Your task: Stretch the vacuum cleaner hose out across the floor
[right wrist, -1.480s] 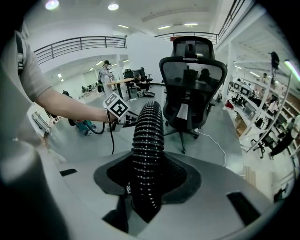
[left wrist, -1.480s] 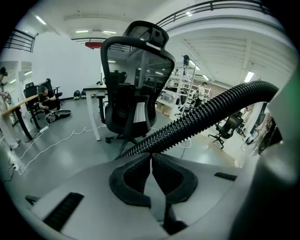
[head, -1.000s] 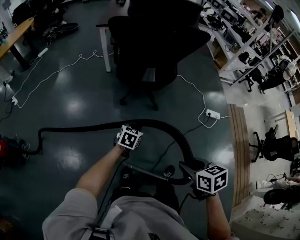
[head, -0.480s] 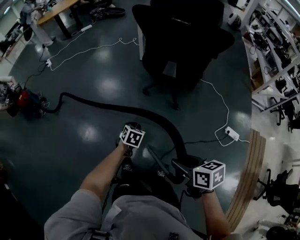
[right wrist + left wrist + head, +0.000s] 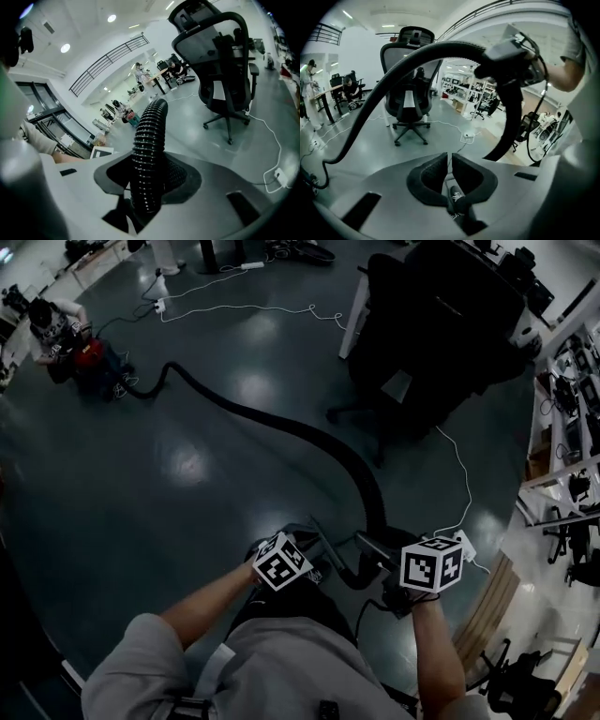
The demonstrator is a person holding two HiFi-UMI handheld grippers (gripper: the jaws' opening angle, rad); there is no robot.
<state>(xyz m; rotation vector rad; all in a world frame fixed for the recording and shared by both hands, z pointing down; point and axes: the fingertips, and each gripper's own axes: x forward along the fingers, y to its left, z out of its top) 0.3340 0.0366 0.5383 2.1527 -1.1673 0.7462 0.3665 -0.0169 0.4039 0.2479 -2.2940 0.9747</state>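
Observation:
The black ribbed vacuum hose (image 5: 281,427) runs in a long diagonal across the dark floor, from the red vacuum cleaner (image 5: 91,357) at the upper left to my right gripper (image 5: 149,176). That gripper is shut on the hose (image 5: 149,140) near its handle end; its marker cube (image 5: 431,565) shows low right in the head view. My left gripper (image 5: 450,161) is shut with nothing between its pads. Its cube (image 5: 281,562) sits close to my body, beside the wand (image 5: 319,549). In the left gripper view the hose (image 5: 393,75) arcs overhead.
A black office chair (image 5: 441,324) stands right of the hose by a white desk leg. A white cable with a power strip (image 5: 466,542) lies on the floor near my right hand. A person (image 5: 52,320) crouches by the vacuum cleaner. Desks and shelves line the room's edges.
The hose has gone from a curved loop to a longer, straighter diagonal, with the vacuum cleaner now farther off at upper left. My left gripper has drawn back from the hose toward my body.

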